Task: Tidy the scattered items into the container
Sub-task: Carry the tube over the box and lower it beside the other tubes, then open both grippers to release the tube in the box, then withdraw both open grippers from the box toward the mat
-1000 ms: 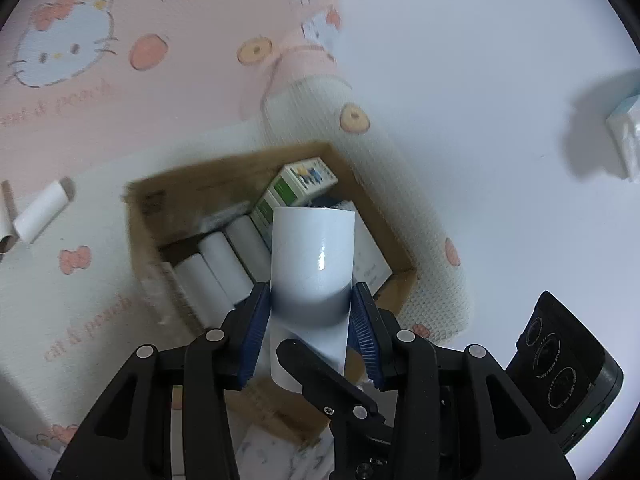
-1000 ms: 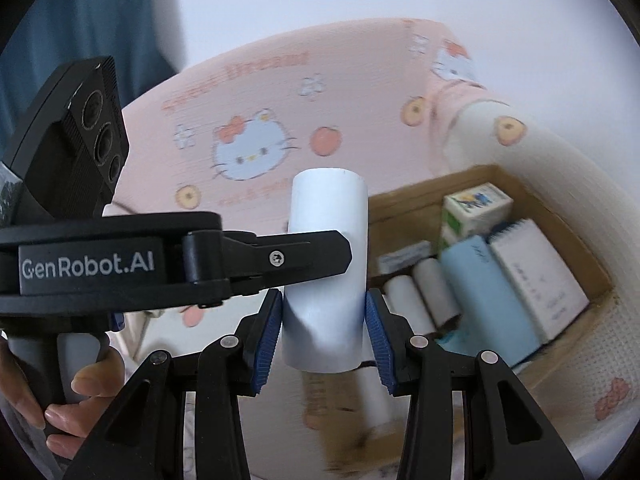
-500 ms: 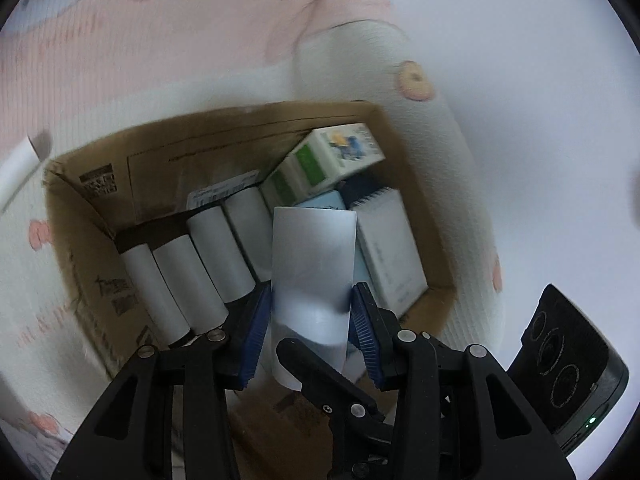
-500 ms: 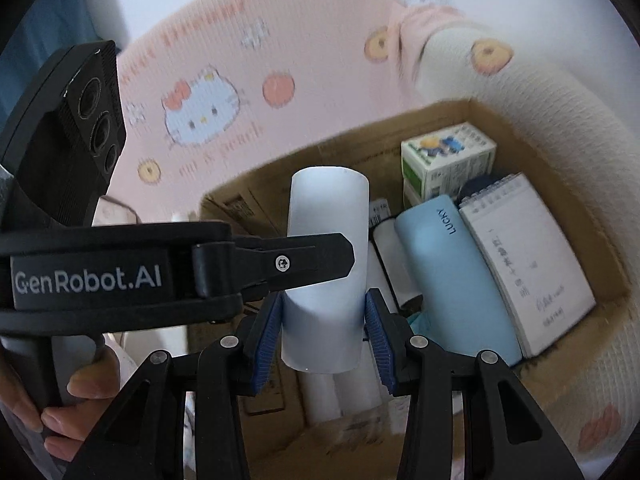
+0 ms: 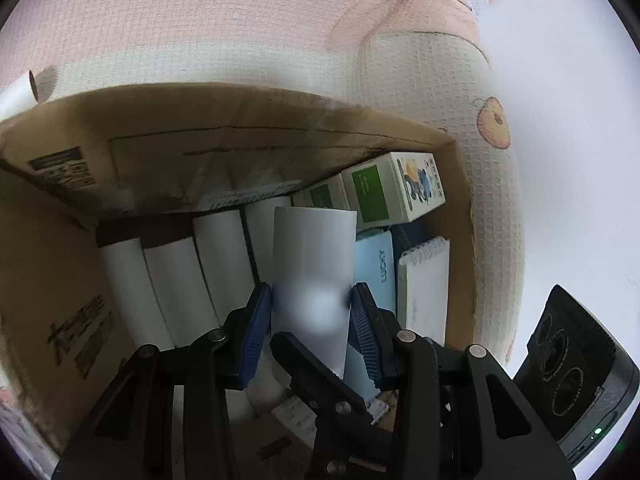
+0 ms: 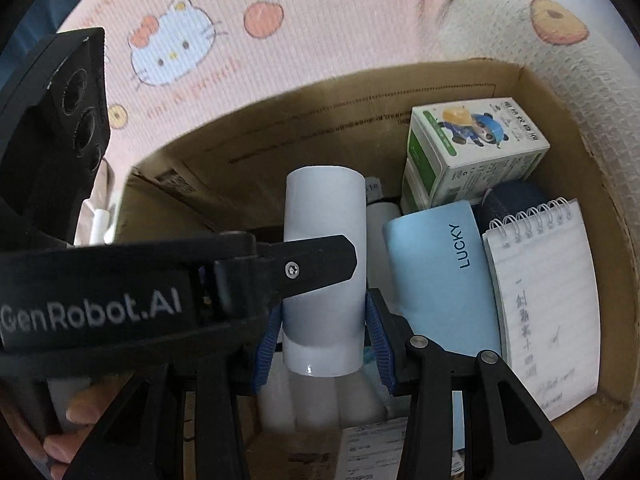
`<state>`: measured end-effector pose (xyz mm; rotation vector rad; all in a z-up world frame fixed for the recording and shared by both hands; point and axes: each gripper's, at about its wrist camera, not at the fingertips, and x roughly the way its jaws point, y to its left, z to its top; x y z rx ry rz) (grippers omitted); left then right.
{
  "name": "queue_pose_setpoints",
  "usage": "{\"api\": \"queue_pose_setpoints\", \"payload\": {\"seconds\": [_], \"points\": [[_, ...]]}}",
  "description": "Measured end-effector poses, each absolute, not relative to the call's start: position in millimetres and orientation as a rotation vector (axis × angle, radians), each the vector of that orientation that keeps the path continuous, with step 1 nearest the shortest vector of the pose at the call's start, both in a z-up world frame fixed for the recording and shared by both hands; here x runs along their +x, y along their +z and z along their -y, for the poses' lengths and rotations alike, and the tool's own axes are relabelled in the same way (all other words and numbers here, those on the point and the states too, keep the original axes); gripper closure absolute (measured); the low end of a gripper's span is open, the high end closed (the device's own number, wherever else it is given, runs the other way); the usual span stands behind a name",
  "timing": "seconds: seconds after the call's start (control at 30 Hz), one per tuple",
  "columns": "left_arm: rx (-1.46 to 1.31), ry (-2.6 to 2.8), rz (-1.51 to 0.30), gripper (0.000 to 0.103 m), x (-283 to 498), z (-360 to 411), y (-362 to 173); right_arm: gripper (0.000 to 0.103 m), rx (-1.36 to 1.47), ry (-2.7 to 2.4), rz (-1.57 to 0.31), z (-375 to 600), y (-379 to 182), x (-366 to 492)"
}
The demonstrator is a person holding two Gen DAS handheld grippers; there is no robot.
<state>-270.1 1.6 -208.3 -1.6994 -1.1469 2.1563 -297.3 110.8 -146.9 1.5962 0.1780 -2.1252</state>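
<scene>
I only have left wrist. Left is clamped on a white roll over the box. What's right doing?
Observer: Right gripper is shut on a white roll too, over the cardboard box.
Operator: Same roll as mine?
Observer: Cannot tell. A finger of the left gripper crosses in front of it.
Operator: Notepad page looks blank here.
Observer: It isn't. The spiral notepad carries handwritten lines.

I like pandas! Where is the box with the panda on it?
The panda box sits in the cardboard box's far right corner, behind the blue case.
</scene>
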Motion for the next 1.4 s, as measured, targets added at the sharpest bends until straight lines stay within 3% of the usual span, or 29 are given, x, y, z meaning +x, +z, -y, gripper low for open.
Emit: {"api": "queue_pose_setpoints", "payload": {"seconds": [0.33,0.5,0.57,0.8,1.07,1.17,1.27,1.4], "points": [[-1.757,2.168,1.173,0.058,-282,-3,-226,0.063,1.625,-2.148,-0.017,-138,-154,-300],[-1.898,2.156,1.180,0.058,-286,-6,-244,0.065,1.608,-2.164,-0.056,-142,-149,-293],[-1.898,2.193,1.159,0.058,-287,-9,-246,0.072,1.612,-2.194,-0.080,-143,-147,-291],[-1.923,2.203,1.168,0.058,-286,-8,-248,0.072,1.618,-2.222,-0.072,-152,-146,-288],[-1.850,2.072,1.336,0.058,-279,4,-243,0.072,1.639,-2.228,-0.098,-145,-146,-285],[-1.760,2.121,1.309,0.072,-274,6,-225,0.072,1.645,-2.204,-0.068,-138,-141,-296],[-1.765,2.293,1.074,0.089,-271,3,-198,0.072,1.641,-2.228,-0.090,-135,-133,-292],[-1.699,2.375,0.951,0.092,-262,5,-175,0.072,1.600,-2.248,-0.125,-126,-117,-282]]}}
